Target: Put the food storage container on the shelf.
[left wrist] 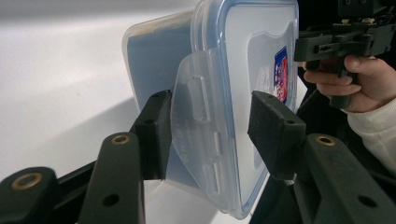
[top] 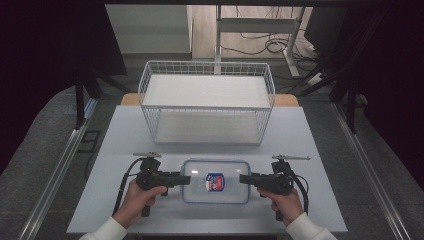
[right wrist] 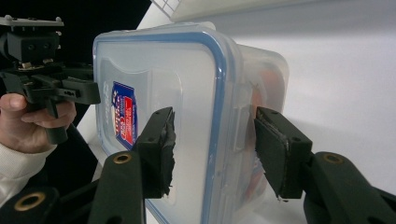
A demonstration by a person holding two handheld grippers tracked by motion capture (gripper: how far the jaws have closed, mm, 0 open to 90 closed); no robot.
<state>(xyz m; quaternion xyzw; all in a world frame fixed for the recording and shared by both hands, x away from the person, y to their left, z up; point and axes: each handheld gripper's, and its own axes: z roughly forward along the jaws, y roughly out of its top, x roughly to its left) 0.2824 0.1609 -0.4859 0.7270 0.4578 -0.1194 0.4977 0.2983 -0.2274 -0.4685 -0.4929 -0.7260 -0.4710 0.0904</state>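
Just in front of the wire basket (top: 207,102), on the near part of the pale table (top: 125,130), a clear plastic container (top: 215,181) with a blue-rimmed lid is seen lying flat, its long axis running left to right between the two tools. To the container's left, the left gripper (top: 186,179) is held level and pointed inward at the short left end. From the left gripper view, its jaws are seen parted around that end: one pad (left wrist: 156,133) appears to be touching the container's underside, while the other is held a little apart from the lid, so no firm grip is judged to be made there. The lid's side latch flap (left wrist: 198,116) lies between them. To the container's right, the right gripper (top: 244,179) is aimed at the opposite short end. In the right gripper view (right wrist: 212,149) its jaws are likewise spread on either side of the lid edge, with gaps visible at both pads, so nothing is held. Both tools are equally near. Since the container lies straight between opposed grippers, closing both on its ends is judged to be the coming move, perhaps towards the basket beyond.
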